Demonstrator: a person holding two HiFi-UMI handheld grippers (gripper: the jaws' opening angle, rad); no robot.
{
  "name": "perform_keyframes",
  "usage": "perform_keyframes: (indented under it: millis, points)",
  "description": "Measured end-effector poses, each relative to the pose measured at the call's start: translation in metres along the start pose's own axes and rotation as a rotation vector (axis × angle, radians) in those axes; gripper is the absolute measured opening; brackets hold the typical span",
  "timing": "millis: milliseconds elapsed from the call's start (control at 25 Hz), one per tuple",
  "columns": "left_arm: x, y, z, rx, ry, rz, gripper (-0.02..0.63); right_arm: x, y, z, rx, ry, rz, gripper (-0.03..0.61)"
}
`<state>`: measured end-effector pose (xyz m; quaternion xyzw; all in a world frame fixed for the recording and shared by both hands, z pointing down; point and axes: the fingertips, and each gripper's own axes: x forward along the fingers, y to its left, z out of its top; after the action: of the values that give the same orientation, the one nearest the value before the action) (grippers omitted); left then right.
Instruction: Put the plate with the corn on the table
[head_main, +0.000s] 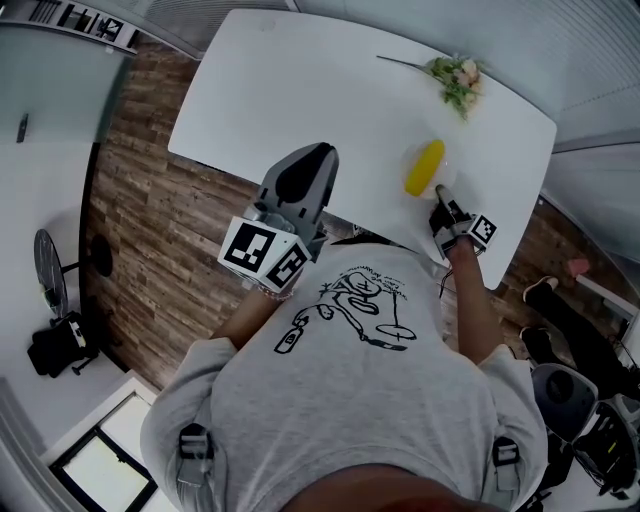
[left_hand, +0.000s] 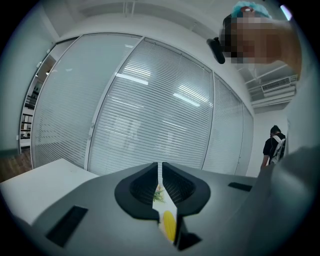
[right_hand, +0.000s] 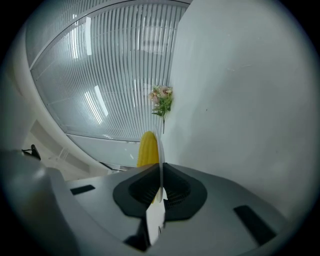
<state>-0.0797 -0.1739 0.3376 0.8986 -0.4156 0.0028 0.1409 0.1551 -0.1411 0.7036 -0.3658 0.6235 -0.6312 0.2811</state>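
Grey shirt closest to lens, both arms out over white table.
Right gripper: fingers clamped on near rim of plate, corn lying on it, by table's near edge. Contact with tabletop not discernible.
Step judged: setting plate down. Next move: settle it flat, then release.
Left gripper: fingers closed to a slit, holding nothing, well apart from plate.

Head view: round white plate barely separates from the white table, and the yellow corn cob covers most of it. Jaw tips of the right gripper are too small to read. Right gripper view shows the plate edge-on, thin rim only. Left gripper view: corn is a sliver through the jaw gap.
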Motion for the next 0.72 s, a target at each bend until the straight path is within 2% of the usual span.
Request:
perform_keyframes:
  millis: [400, 720]
  points:
    - [-0.001, -0.001, 0.002, -0.002, -0.004, -0.011, 0.04, 0.001, -0.017, -0.007, 0.014, 0.013, -0.081, 0.017]
    - [-0.003, 0.001, 0.002, -0.008, -0.006, -0.007, 0.04, 0.003, -0.017, -0.007, 0.026, 0.01, -0.107, 0.017]
